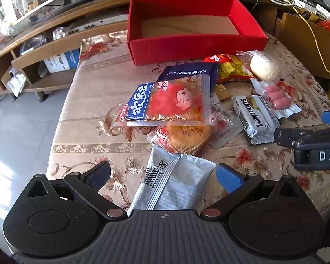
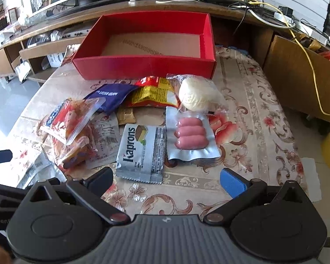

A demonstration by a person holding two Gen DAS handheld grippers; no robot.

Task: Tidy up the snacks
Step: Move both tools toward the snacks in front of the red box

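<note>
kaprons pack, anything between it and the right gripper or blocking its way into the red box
Nothing visible lies between the open right gripper and the Kaprons pack, only bare tablecloth. Toward the red box, the yellow-red snack bag and the small brown sachet lie in the direct line; lifting over should clear them.

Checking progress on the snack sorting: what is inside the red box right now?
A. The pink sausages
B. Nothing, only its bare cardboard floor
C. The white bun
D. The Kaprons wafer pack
B: the red box shows only its bare brown floor; all the snacks lie on the table in front of it.
</note>
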